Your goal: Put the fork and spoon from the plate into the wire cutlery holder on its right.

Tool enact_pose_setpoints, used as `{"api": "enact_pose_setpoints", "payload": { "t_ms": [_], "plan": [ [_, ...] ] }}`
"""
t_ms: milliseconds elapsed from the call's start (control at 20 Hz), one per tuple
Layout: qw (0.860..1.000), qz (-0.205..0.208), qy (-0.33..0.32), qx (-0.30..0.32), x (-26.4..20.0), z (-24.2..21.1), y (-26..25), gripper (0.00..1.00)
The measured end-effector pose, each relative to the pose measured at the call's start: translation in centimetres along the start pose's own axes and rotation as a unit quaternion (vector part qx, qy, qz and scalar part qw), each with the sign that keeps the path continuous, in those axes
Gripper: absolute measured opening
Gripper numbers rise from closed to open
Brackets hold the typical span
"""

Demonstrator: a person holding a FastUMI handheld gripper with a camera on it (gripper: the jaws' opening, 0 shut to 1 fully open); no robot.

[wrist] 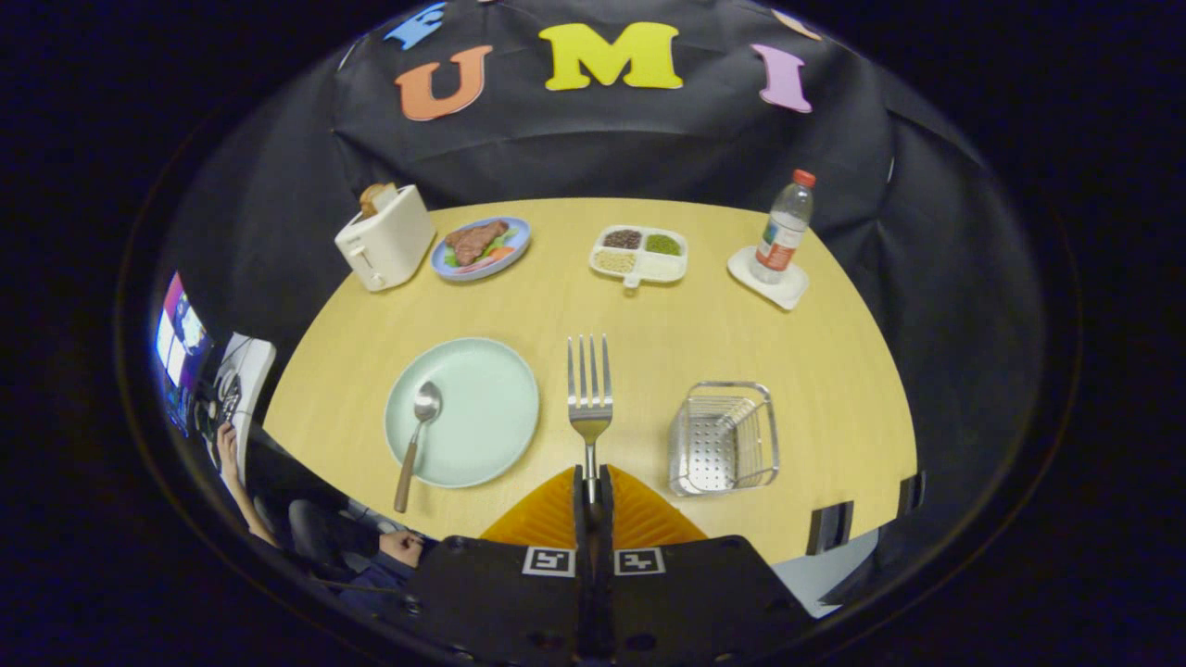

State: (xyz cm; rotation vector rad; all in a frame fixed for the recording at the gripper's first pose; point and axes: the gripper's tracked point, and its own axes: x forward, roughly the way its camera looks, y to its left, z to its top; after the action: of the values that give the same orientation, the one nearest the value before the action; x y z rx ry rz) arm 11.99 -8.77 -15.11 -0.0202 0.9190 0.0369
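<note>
The round wooden table (pixel 704 324) spreads beyond the fingers; on its far side stand a toaster (pixel 384 238) with bread in its slot, a blue plate of food (pixel 481 247), a divided white dish (pixel 639 254) of grains, and a water bottle (pixel 784 229) upright on a white coaster (pixel 767 276). Nearer, left of the fingers, lies the pale green plate (pixel 463 411); right of the fingers sits the wire cutlery holder (pixel 723 437), its open mouth tipped toward the camera. The spoon (pixel 416 445) rests on the plate's left part, bowl pointing away, its brown handle running back over the rim onto the table; its long axis leans slightly left toward the near end. The gripper (pixel 592 489) is closed tight on the fork (pixel 590 398), both fingers pressing the handle; the fork's long axis runs straight ahead, tines pointing away, held between plate and holder, touching neither. At the near left, a person's hand rests by a dark chair.
</note>
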Motion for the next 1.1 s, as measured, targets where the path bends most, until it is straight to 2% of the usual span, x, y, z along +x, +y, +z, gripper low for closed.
{"api": "enact_pose_setpoints", "payload": {
  "t_ms": [150, 350, 1100],
  "plan": [
    [1.000, -0.017, 0.011, 0.023, -0.1, -0.3, -4.3, 0.01],
    [0.999, -0.027, 0.026, 0.039, 0.5, -1.2, -7.1, 0.01],
    [0.996, -0.028, 0.062, 0.052, 2.6, -2.1, -8.0, 0.01]
  ]
}}
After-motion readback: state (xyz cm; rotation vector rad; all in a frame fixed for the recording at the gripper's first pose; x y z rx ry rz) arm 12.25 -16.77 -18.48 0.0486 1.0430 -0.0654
